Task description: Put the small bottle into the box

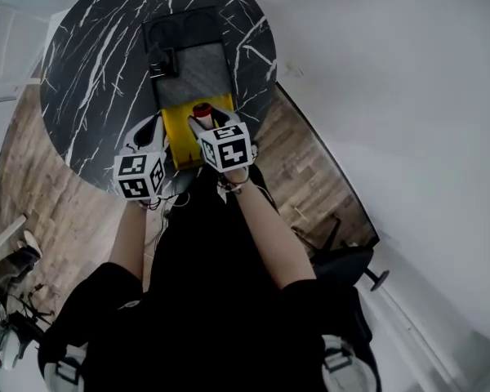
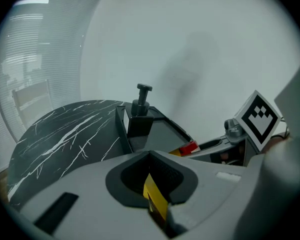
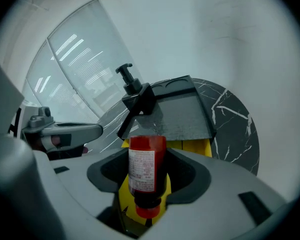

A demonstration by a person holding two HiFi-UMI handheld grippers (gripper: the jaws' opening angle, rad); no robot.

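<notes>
The round dark marbled worktop [image 1: 90,72] carries a long dark tray [image 1: 200,76] running from its middle toward the far edge. A black pump bottle [image 1: 163,60] stands upright at the tray's left side. Against the tray's near end, close to the worktop's near edge, sits the yellow box [image 1: 180,137], which I take to be the target.

The left hand-held gripper [image 1: 151,131] is at the box's left side. Its own view shows its jaws pressed together on a thin yellow panel, apparently a wall or flap of that box, which steadies it.

The right hand-held gripper [image 1: 204,126] is pinching the small bottle [image 3: 142,169], a red one with a pale label. The bottle's long axis runs along the jaws, with the cap end back toward the gripper body and the flat base pointing out ahead.

In the head view the bottle [image 1: 202,110] hangs over the far right part of the box, near where the box meets the tray. From the right gripper's view, yellow shows directly under and just beyond the bottle.

The move turns on this: the box is straight below the held bottle, so the right side needs only to go down and let go. Whether the bottle already touches the box I cannot tell.
</notes>
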